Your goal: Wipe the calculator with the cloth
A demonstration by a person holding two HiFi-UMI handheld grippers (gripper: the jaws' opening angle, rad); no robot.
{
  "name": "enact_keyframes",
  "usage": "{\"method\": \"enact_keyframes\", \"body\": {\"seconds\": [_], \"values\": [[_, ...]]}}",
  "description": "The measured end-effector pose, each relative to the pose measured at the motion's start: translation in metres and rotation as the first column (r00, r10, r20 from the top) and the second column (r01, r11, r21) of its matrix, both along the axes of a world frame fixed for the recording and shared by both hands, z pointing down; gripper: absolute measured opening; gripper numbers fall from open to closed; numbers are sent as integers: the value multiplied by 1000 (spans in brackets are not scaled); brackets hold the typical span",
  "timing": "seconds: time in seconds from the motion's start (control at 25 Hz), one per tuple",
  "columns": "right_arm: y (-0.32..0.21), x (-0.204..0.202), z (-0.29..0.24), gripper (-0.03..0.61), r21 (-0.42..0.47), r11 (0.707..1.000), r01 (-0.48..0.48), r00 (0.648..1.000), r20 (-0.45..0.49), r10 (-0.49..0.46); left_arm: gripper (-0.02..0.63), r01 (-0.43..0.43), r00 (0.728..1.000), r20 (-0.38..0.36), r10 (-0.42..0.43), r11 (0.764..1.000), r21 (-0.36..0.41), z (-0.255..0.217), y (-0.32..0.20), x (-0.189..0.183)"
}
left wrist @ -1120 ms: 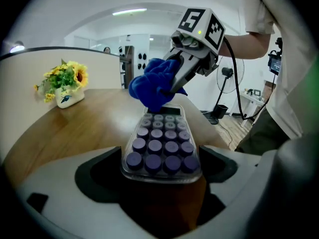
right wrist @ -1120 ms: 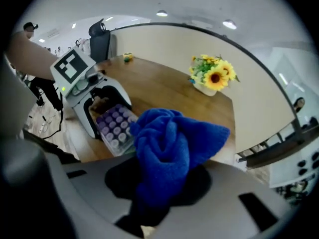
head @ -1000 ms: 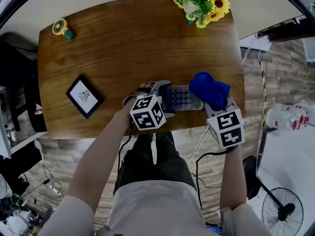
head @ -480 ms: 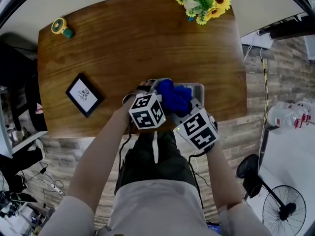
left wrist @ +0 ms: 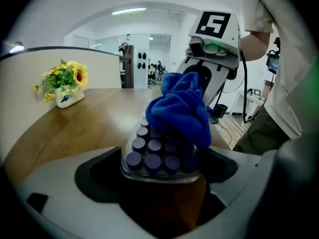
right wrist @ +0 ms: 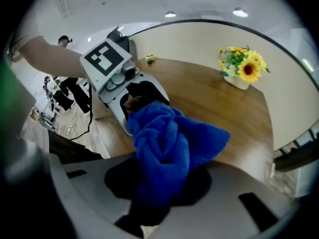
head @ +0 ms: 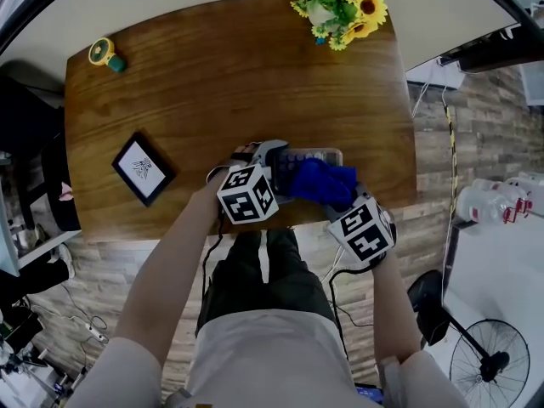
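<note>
A clear-cased calculator (head: 308,157) (left wrist: 160,153) with dark round keys lies near the front edge of the wooden table (head: 221,83). My left gripper (head: 270,170) (left wrist: 158,176) is shut on its left end and holds it. A bunched blue cloth (head: 321,182) (left wrist: 180,108) (right wrist: 167,148) rests on the calculator's right half and hides the keys there. My right gripper (head: 340,201) (right wrist: 159,193) is shut on the cloth from the front right. In the right gripper view the cloth hides the calculator.
A pot of sunflowers (head: 340,7) (right wrist: 241,68) stands at the table's far right. A black framed picture (head: 143,167) lies at the left, and a small yellow-green object (head: 105,53) sits at the far left corner. A fan (head: 489,368) stands on the floor.
My right gripper has brought the cloth from the right of the calculator onto it, swept it to the left end, then drawn it back to the right half. My left gripper stayed put.
</note>
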State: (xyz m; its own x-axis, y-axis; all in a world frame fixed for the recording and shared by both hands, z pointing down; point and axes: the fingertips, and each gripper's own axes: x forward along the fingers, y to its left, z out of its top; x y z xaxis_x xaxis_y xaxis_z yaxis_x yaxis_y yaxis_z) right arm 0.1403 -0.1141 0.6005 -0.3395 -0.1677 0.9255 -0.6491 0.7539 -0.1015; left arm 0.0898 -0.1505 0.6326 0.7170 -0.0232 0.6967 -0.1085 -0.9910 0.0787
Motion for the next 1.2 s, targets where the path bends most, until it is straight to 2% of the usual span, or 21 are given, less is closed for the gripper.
{"method": "enact_keyframes", "body": {"seconds": [0.16,0.28,0.4,0.48,0.64,0.84,0.96,1.08,1.16,1.2], "values": [[-2,35,-5,117,8,998,-64,995,-79,65,471,6,1000,5,-6,1000,-3,1,2,0],[-9,53,-16,120,19,988,-154,987,-40,154,469,15,1000,13,-15,1000,-10,1,3,0],[-18,65,-33,121,50,970,-236,972,-2,237,469,83,996,27,-83,996,-13,1,2,-4],[-26,67,-51,121,78,957,-278,960,45,275,469,150,988,40,-150,989,-11,-3,0,-11],[-43,57,-91,121,128,922,-364,918,217,333,468,275,961,34,-275,961,-8,-24,-6,-30],[-65,46,-146,121,217,882,-419,882,329,338,466,358,934,-16,-358,934,-1,-76,-14,-44],[-79,38,-188,121,293,853,-433,869,386,308,465,428,901,-85,-426,904,8,-118,-30,-53],[-86,30,-232,121,369,822,-434,864,431,262,458,506,851,-172,-496,862,16,-166,-43,-63],[-88,25,-260,121,414,800,-434,859,458,229,430,557,812,-236,-534,830,40,-200,-53,-70],[-88,22,-273,121,437,788,-433,858,469,211,396,582,792,-266,-549,811,61,-216,-58,-75]]}}
